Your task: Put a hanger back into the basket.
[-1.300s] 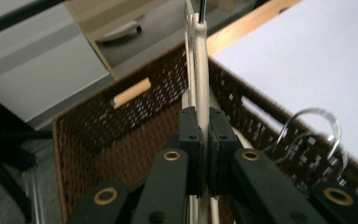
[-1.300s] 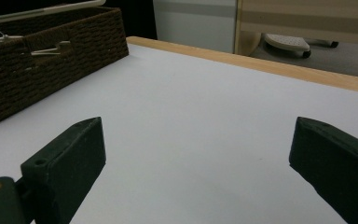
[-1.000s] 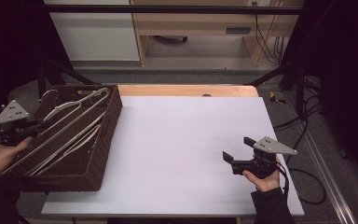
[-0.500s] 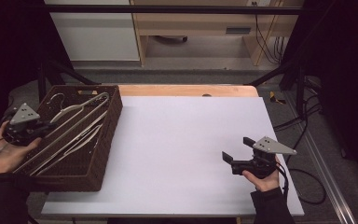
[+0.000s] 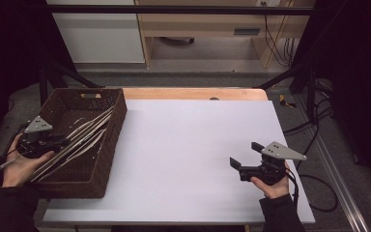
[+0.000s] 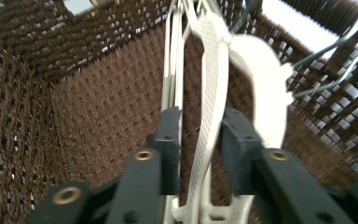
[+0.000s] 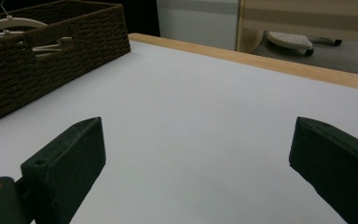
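The left gripper [image 6: 199, 140] hangs inside a dark brown woven basket [image 5: 110, 145] at the table's left edge; its jaws have just been opening, released now, with a white plastic hanger [image 6: 209, 88], ribbed along its flat arm, loose between the 2 black pads. More white and wire hangers [image 5: 84, 133] lie slanted in the basket, their hooks blurred. The right gripper [image 5: 245, 158] rests low over the smooth white tabletop [image 5: 183, 145], jaws spread wide and empty. Beyond the table's wooden far edge [image 5: 193, 93] the room is dim.
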The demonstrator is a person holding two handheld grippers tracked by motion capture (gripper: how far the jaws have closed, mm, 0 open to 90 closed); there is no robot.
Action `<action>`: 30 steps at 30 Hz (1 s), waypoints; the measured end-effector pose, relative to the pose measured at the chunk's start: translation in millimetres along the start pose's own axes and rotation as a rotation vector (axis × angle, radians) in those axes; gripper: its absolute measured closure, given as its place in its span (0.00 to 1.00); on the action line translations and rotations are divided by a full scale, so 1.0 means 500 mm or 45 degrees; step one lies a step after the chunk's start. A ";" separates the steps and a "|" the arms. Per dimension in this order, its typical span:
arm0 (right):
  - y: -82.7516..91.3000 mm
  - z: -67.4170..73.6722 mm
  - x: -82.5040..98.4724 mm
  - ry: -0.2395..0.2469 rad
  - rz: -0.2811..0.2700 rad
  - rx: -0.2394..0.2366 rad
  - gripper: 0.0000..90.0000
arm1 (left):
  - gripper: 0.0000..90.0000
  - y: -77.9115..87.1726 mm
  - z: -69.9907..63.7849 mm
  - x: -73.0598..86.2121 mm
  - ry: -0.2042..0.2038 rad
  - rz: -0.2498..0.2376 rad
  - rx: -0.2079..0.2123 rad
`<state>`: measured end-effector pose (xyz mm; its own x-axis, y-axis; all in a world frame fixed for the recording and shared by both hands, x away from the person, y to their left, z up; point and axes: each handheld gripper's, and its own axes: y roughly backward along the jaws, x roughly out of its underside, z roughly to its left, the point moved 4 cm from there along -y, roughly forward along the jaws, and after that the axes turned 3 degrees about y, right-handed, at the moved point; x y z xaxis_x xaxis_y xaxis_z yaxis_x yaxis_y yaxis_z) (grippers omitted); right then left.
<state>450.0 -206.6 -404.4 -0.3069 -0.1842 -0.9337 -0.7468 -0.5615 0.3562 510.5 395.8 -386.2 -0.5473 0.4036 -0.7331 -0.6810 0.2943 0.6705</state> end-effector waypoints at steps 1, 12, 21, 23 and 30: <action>0.000 0.000 0.000 0.000 0.001 -0.001 0.04 | 0.70 0.009 -0.003 -0.005 0.018 -0.032 -0.003; 0.003 0.005 -0.005 -0.010 -0.012 -0.005 0.04 | 0.40 0.112 -0.093 -0.070 0.122 -0.461 0.086; 0.005 0.006 -0.007 -0.007 -0.030 -0.019 0.04 | 0.11 0.121 -0.225 -0.104 0.089 -0.632 0.240; 0.006 0.007 -0.007 -0.002 -0.033 -0.029 0.04 | 0.09 0.112 -0.256 -0.107 0.100 -0.646 0.292; 0.008 0.007 -0.007 -0.003 -0.047 -0.040 0.04 | 0.08 0.050 -0.339 -0.106 0.069 -0.621 0.369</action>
<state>446.1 -205.3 -399.5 -0.2811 -0.1609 -0.9461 -0.7387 -0.5931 0.3203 439.9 234.8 -349.8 -0.2328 0.1184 -0.9653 -0.7040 0.6642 0.2513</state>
